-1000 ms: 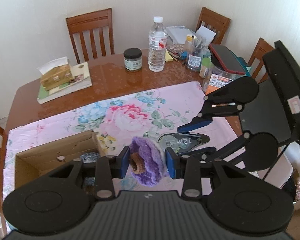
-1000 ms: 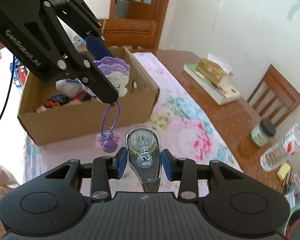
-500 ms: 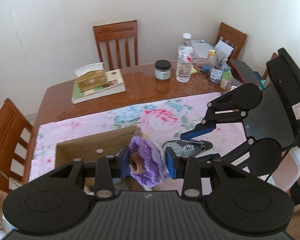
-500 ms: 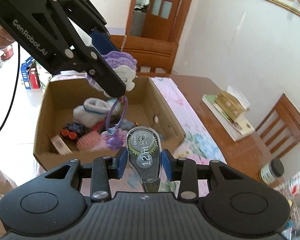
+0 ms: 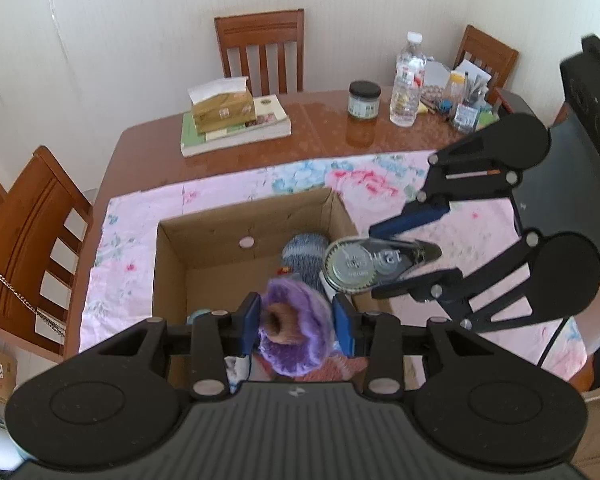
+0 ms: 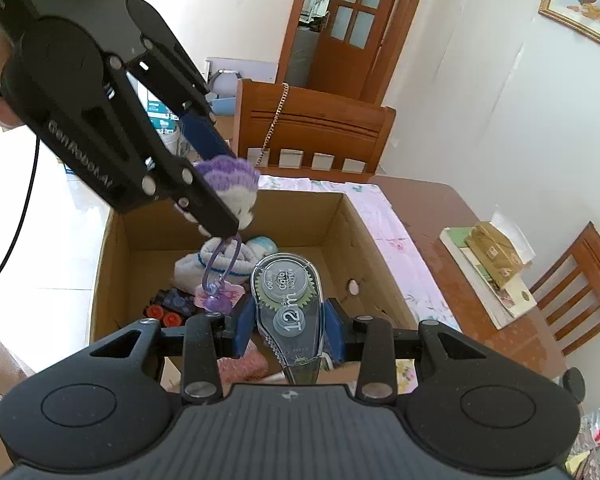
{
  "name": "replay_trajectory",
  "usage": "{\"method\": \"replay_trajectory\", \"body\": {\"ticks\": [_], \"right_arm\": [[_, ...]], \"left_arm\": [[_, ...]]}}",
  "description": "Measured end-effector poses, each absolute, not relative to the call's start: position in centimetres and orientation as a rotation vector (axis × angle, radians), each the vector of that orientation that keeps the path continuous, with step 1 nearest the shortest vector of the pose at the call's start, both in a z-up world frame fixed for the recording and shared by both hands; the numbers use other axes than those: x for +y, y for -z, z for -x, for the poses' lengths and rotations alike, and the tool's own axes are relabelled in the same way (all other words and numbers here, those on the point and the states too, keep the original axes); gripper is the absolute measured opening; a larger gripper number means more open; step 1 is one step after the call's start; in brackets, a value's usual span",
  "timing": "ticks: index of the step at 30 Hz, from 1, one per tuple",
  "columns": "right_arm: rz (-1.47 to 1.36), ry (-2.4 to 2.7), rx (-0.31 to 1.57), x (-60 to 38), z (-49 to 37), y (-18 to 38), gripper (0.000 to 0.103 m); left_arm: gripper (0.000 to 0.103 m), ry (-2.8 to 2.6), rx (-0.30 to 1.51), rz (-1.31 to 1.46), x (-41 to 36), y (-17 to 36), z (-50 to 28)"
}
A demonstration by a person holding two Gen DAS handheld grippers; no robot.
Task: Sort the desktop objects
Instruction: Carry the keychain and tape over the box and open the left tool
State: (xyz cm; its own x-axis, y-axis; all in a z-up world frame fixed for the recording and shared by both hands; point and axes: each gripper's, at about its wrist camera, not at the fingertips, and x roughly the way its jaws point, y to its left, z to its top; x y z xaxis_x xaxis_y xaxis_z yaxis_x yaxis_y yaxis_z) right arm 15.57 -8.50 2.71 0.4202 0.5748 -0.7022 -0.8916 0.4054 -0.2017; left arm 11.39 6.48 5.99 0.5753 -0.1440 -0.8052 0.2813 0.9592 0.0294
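Both grippers hang over the open brown cardboard box point(image 5: 255, 232) sitting on the pink floral tablecloth point(image 5: 227, 196) on the glossy wooden dining table point(image 5: 320, 128). The left gripper point(image 5: 295, 322) is clamped on a fuzzy purple-and-white crocheted flower charm point(image 5: 295, 336), blue pads squeezing it from both sides; in the right wrist view the same crocheted charm point(image 6: 235, 184) dangles a translucent purple plastic ring point(image 6: 219, 264) down into the box point(image 6: 352, 232). The right gripper point(image 6: 289, 328) is closed on a clear grey correction-tape dispenser marked "12m" point(image 6: 289, 300), held upright between its fingers; from the left camera that dispenser point(image 5: 364, 264) floats at about 2 o'clock from the charm, right over the box's right wall. Inside the box there's a rolled blue-and-white knit sock point(image 6: 235, 260), a small dark toy with red wheels point(image 6: 167, 306) and something pink and fuzzy point(image 6: 241, 366) near the front edge. Off at 11 o'clock on the table a gold tissue box point(image 5: 221, 106) sits on a stack of books point(image 5: 235, 128), and at 1 o'clock stand a dark-lidded glass jar point(image 5: 364, 98) and a clear plastic water bottle point(image 5: 408, 80).
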Motion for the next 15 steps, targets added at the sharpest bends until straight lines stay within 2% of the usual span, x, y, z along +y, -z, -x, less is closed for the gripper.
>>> {"method": "replay_trajectory", "body": {"ticks": [3,5,7,15], "right_arm": [[0.624,-0.993,0.599,-7.5,-15.6,-2.4,0.043],[0.619,-0.994,0.609,-7.1,-15.8,-2.1,0.043],[0.617,-0.992,0.618,-6.6,-15.9,-1.8,0.043],[0.613,-0.99,0.671,-4.8,-16.7,-0.2,0.043]], "left_arm": [[0.067,0.243,0.936,-0.154,7.3,-5.4,-11.2],[0.07,0.239,0.94,-0.154,7.8,-5.1,-11.0],[0.083,0.235,0.955,-0.158,8.2,-4.7,-10.9],[0.09,0.219,0.94,-0.217,8.8,-3.6,-9.9]]}}
